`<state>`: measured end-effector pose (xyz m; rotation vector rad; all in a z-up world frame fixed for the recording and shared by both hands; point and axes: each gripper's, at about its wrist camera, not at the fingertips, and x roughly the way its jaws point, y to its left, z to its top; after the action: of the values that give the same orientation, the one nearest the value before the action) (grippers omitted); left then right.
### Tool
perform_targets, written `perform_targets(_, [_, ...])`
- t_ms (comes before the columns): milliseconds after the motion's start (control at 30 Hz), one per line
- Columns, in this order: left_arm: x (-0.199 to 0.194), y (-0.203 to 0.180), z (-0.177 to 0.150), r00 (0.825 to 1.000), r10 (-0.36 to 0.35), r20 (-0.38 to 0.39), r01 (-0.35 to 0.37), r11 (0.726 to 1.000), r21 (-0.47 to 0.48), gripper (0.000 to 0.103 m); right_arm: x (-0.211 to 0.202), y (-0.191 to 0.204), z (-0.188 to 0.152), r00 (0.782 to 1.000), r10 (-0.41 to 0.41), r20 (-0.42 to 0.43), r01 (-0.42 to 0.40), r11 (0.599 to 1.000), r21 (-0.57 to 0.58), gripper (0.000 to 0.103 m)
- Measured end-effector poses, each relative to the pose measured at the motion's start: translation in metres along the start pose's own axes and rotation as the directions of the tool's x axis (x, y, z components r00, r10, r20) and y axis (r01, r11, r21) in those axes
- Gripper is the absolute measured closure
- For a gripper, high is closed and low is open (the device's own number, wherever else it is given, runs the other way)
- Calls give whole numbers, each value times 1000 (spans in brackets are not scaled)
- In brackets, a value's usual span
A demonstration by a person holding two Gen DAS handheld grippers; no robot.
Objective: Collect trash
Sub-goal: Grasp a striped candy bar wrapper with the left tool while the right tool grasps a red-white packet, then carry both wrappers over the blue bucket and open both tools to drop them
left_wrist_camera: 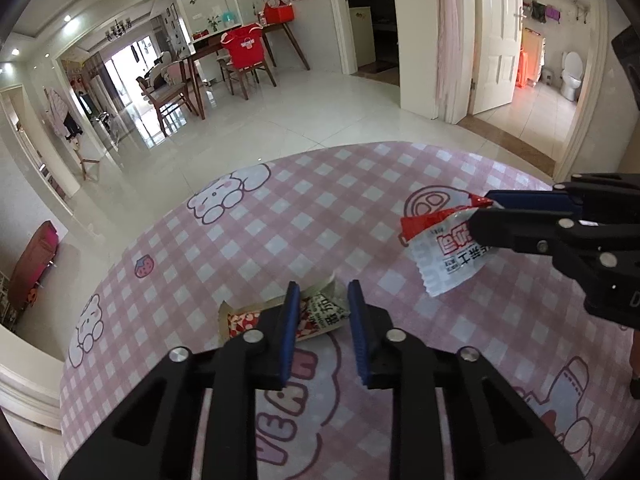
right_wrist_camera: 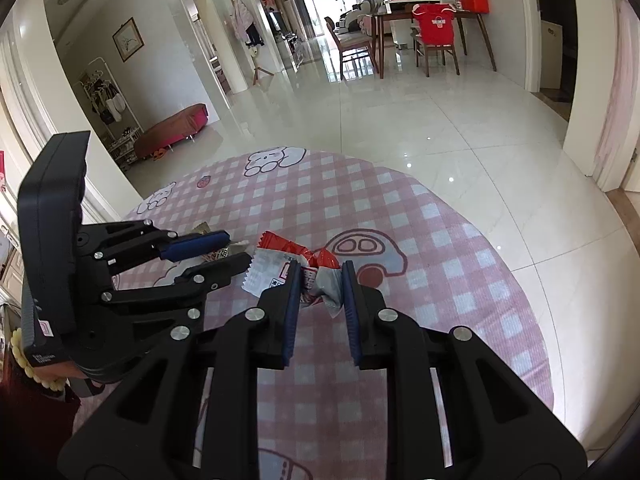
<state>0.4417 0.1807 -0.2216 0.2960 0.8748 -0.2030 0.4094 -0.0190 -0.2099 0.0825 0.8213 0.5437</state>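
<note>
Pink tablecloth [left_wrist_camera: 248,240], wrapper [right_wrist_camera: 280,268] in right gripper [right_wrist_camera: 320,280]

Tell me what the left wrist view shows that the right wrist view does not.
Only the left view shows the bathroom toilet and the beige wrapper's whole length between the left gripper's open fingers. Only the right view shows the shoe rack and framed picture. Both show the right gripper at the red-white wrapper, and the pink checked tablecloth.

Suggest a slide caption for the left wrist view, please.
Left gripper straddles a snack wrapper on the pink tablecloth; right gripper holds a red-white wrapper.
</note>
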Motion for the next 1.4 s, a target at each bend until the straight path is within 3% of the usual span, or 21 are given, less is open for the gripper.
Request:
perform_targets(167, [-13,0,-1,1000,9,1,-9,997,-73,87,-12,1,-5,1000,10,10,-10,1000,8,83])
perform_targets(333, [-41,-3,-2,998,-51,35,56,987,-150,89,-39,3,-7,999,20,38,-21,1000,16,83])
perform_targets(533, [-93,-36,5,986,-125,110,141,978,-152,89,-91,-7,-15,995,11,99,-15,999,38,83])
perform_targets(767, [-148,-128,17,958,-221,183,229,973,-27,89,-168,-45,-47,983,-36,179,19,995,94,83])
perform_targets(900, [-155,-185,20,939,-288,185,288,957,31,89,-215,-81,-80,970,-100,220,65,985,159,83])
perform_targets(1167, [-129,-313,24,898,-426,105,417,903,103,88,-285,-159,-159,925,-290,245,207,927,314,83])
perform_targets(1400, [-77,-402,23,865,-501,-18,499,859,113,88,-310,-219,-211,894,-386,229,251,854,456,83])
